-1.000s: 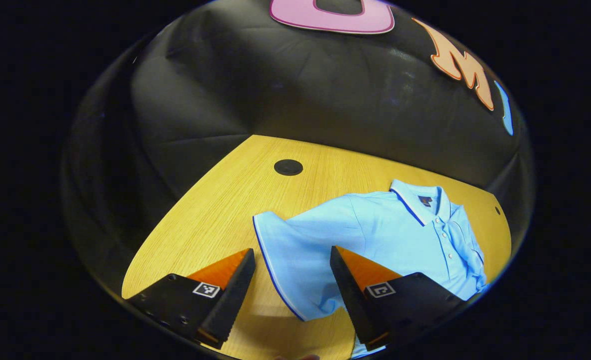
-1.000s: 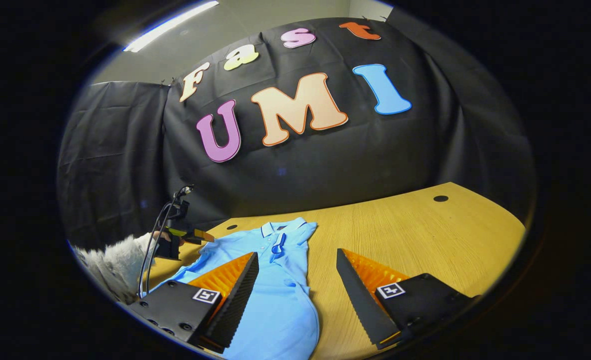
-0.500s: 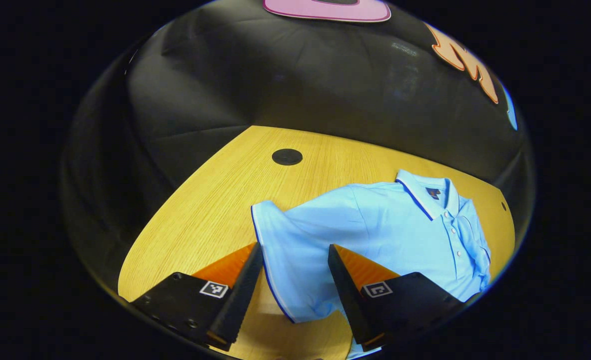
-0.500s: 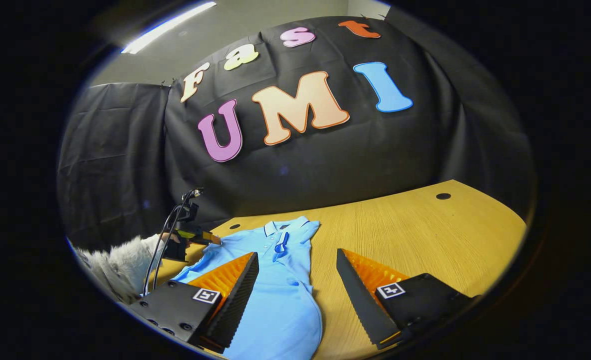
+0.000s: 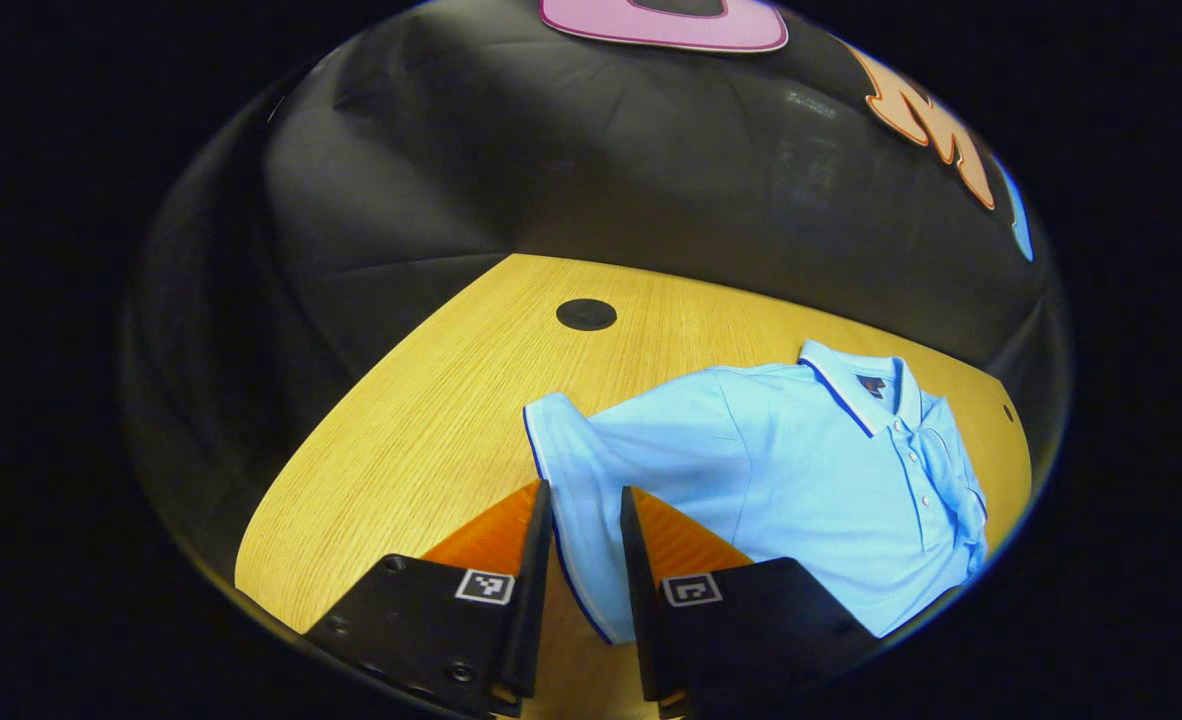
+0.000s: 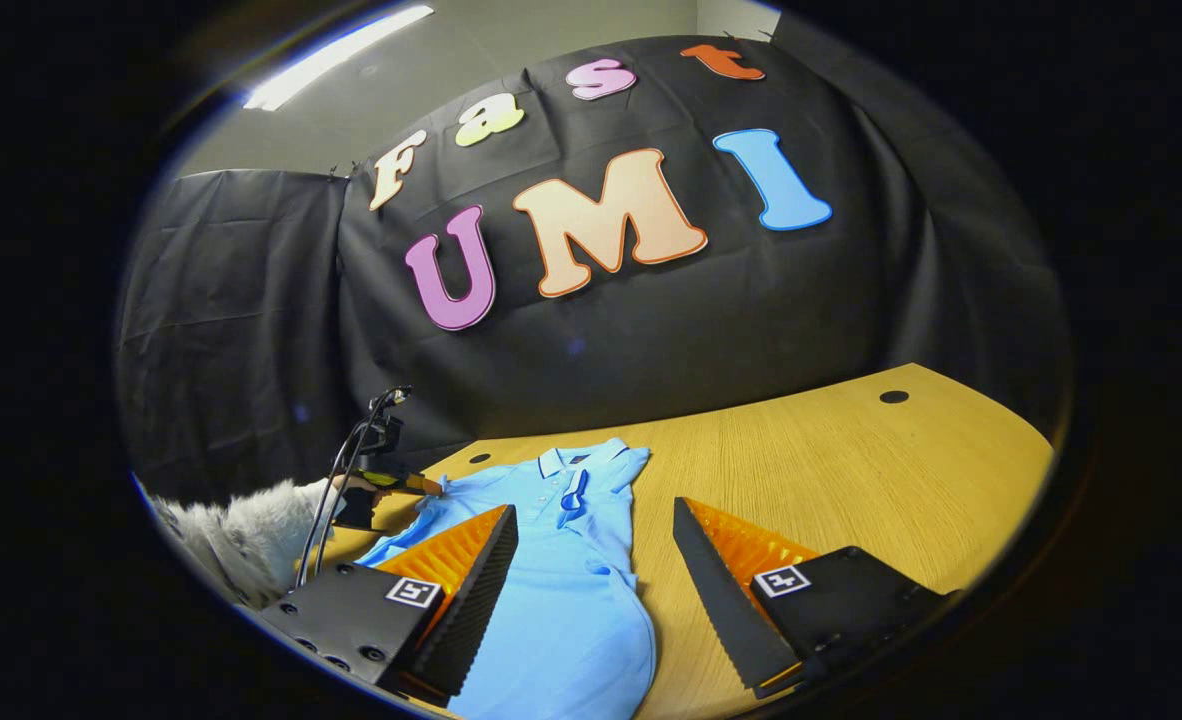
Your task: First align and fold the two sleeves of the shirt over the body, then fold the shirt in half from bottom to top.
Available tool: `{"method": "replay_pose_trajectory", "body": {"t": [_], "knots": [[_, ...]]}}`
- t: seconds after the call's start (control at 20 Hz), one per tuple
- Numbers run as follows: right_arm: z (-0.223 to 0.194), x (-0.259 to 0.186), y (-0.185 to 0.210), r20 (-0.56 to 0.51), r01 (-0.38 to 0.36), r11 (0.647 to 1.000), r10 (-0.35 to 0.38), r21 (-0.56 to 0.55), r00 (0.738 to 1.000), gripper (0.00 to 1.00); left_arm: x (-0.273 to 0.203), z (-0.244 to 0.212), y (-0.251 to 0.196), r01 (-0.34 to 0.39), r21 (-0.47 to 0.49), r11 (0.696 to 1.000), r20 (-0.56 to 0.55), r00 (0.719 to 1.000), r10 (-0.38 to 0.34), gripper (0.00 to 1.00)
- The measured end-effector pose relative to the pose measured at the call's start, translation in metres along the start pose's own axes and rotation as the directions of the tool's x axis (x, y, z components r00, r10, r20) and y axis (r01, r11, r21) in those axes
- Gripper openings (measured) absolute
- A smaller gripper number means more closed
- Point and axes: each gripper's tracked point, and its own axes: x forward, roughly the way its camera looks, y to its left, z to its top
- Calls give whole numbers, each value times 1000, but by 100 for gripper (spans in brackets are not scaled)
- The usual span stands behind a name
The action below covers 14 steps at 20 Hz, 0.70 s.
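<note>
In the left gripper view, the left gripper [image 5: 586, 560] sits low over the table [image 5: 431, 430], its two fingers drawn close together with only a narrow gap between them. The end of a sleeve [image 5: 576, 480], edged with a dark blue trim line, runs down into that gap; the fingers look to be closing on the cloth from both sides, though whether both actually press on it is hard to tell at this angle. Beyond the fingers the sleeve widens into the light blue shirt [image 5: 801, 470], which lies flat on the wooden table with its buttoned front up and its collar [image 5: 856, 375] pointing toward the far edge. Farther off on the bare wood, to the left of the shirt, is a round black cap [image 5: 586, 314], and behind the table hangs the black cloth wall [image 5: 551, 160]. In the right gripper view, the right gripper [image 6: 591, 590] has its fingers spread wide and grips nothing; the lower part of the shirt [image 6: 571, 600] lies between and under them, with bare table [image 6: 851, 470] beneath the right-hand finger. Past the shirt's far side, the other gripper [image 6: 386, 480] shows at the sleeve, held by a hand in a pale fuzzy sleeve cuff [image 6: 241, 530], with a cable rising from it. A second black cap [image 6: 893, 397] sits near the table's far right corner.
</note>
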Motion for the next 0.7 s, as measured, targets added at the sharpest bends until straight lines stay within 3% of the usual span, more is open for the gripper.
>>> {"method": "replay_pose_trajectory", "body": {"t": [0.05, 0.1, 0.15, 0.5, 0.7], "knots": [[2, -1, 1, 4, -3, 1000, 3, -5, 1000, 97, -2, 0, -6, 16, -14, 1000, 5, 1000, -16, 24], [2, -1, -1, 6, -5, 1000, 6, -7, 1000, 97, -3, 0, -8, 26, -24, 999, 7, 1000, -26, 18], [1, -1, 0, 5, -8, 1000, 8, -8, 1000, 97, -1, -1, -8, 36, -22, 999, 11, 999, -36, 5], [1, -1, -1, 1, -9, 1000, 9, -11, 1000, 97, -11, 7, -19, 107, -25, 994, 34, 994, -106, 0], [0, -2, -6, -5, 6, 1000, -6, -16, 1000, 97, -33, 37, -55, 167, 7, 986, 94, 982, -166, 0]]}}
